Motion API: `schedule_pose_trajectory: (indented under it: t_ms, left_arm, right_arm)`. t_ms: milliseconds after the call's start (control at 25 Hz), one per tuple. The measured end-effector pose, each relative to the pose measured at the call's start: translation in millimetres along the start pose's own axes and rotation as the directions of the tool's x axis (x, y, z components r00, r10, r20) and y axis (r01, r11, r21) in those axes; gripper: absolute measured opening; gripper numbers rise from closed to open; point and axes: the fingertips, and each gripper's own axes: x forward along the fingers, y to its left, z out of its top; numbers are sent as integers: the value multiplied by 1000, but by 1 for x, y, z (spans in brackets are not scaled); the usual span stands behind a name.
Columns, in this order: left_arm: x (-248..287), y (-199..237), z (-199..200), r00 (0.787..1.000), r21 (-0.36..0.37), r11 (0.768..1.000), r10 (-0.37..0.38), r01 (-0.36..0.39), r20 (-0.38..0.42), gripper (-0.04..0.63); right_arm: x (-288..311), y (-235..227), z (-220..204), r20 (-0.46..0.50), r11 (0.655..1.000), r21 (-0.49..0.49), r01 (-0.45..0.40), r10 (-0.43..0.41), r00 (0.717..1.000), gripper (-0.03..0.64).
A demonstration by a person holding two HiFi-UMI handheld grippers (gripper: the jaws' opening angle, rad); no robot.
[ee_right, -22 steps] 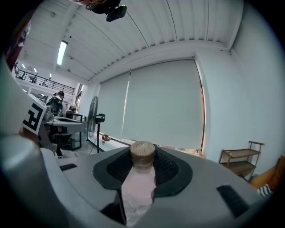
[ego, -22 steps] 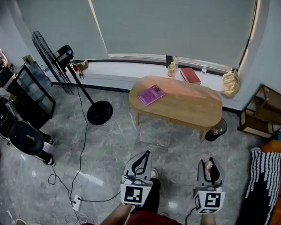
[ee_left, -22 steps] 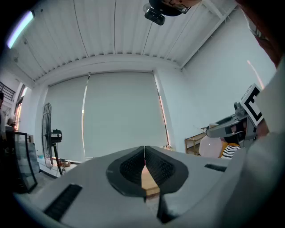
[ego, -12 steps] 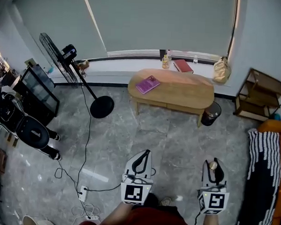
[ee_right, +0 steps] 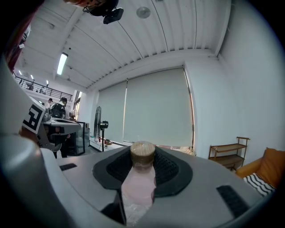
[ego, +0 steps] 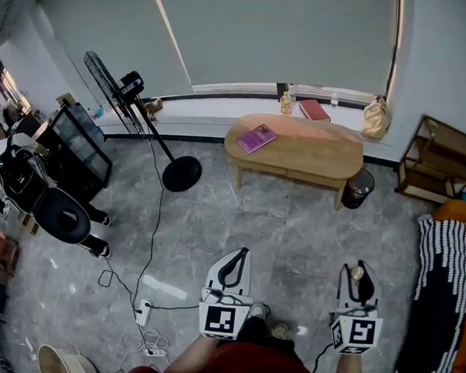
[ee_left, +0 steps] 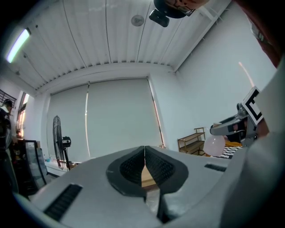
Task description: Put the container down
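Observation:
My right gripper is shut on a small pinkish container with a round brown lid. In the head view the right gripper sits low at the right, the container's lid showing between its jaws. My left gripper is low in the middle of that view, shut with nothing in it. In the left gripper view the left gripper has its black pads closed together. Both grippers hang over the grey marble floor, well short of the oval wooden table.
A pink book lies on the table; a red book and a bottle sit on the sill behind. A standing fan, black cabinet, office chair, floor cables, a bin, wooden shelf and orange sofa surround it.
The view has shifted: the table and fan now sit further right in the picture than half a second ago. Both grippers keep their places at the bottom, the container still held.

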Motion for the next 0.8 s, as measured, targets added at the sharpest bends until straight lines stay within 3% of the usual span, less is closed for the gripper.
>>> schedule_pose_trajectory:
  t_ms: [440, 800]
  left_arm:
    - [-4, 1, 7, 999, 46, 998, 30, -31, 27, 9]
    - [15, 19, -7, 999, 6, 999, 42, -42, 16, 9]
  right_arm:
    - [7, 1, 6, 35, 1000, 0, -31, 31, 999, 135]
    - [34, 5, 10, 34, 999, -30, -34, 35, 999, 135]
